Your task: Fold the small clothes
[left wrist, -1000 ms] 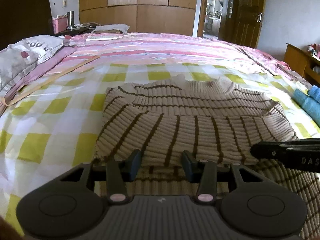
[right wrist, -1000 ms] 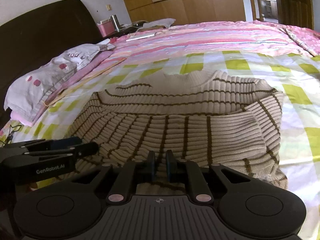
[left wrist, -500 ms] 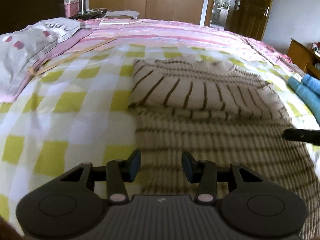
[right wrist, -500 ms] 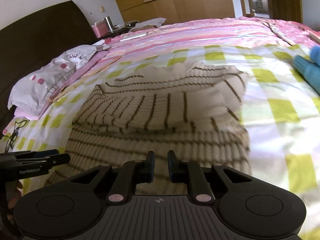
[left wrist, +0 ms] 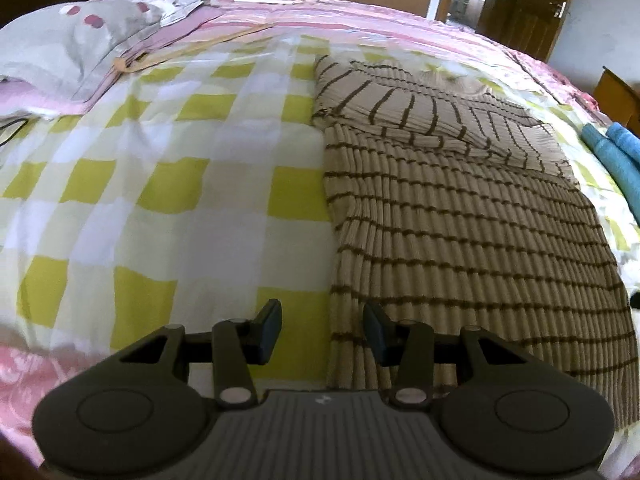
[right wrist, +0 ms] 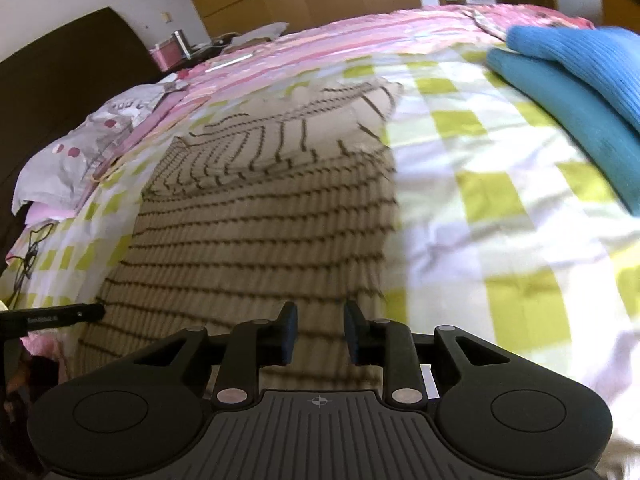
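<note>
A beige ribbed sweater with thin brown stripes (left wrist: pixel 460 232) lies flat on the yellow-and-white checked bedspread (left wrist: pixel 180 184), its sleeves folded across the chest at the far end. My left gripper (left wrist: pixel 322 332) is open and empty over the sweater's near left hem corner. The sweater also shows in the right wrist view (right wrist: pixel 260 248). My right gripper (right wrist: pixel 318 330) is open and empty over the near right part of the hem. The left gripper's tip (right wrist: pixel 60 316) shows at the left edge of the right wrist view.
Folded blue knitwear (right wrist: pixel 580 100) lies on the bed to the right of the sweater. A grey spotted pillow (left wrist: pixel 80 36) lies at the far left. A pink striped quilt (left wrist: pixel 360 16) covers the far bed. A black cable (right wrist: pixel 28 256) lies at the bed's left edge.
Both grippers drew back from the folded sleeves to the near hem. The right gripper's jaws went from nearly shut to open. The sweater stayed in place.
</note>
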Motion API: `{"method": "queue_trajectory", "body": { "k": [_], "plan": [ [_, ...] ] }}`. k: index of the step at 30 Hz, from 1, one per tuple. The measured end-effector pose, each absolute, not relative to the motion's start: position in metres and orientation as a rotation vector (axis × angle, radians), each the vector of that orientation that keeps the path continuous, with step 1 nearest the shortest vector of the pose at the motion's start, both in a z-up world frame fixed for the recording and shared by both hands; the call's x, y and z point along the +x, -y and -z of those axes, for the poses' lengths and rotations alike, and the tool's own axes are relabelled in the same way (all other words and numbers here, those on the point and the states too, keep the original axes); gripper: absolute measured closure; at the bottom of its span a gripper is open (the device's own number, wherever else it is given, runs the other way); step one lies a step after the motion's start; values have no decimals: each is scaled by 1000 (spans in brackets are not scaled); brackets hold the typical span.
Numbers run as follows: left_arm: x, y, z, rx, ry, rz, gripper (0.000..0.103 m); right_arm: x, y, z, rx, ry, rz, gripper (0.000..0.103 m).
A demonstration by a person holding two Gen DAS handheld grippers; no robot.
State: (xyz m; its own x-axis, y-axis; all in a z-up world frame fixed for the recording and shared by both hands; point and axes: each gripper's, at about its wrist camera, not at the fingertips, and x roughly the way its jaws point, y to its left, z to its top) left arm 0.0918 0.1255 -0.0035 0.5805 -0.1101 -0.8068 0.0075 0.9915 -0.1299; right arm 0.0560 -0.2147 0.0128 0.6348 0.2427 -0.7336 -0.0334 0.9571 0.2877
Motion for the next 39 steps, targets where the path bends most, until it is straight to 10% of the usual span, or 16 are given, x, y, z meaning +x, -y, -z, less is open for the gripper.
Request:
{"method": "queue_trajectory", "body": {
  "k": [39],
  "plan": [
    [66, -116, 6, -148, -1080, 140, 56, 6, 233, 18, 454, -1010, -198, 70]
  ]
}}
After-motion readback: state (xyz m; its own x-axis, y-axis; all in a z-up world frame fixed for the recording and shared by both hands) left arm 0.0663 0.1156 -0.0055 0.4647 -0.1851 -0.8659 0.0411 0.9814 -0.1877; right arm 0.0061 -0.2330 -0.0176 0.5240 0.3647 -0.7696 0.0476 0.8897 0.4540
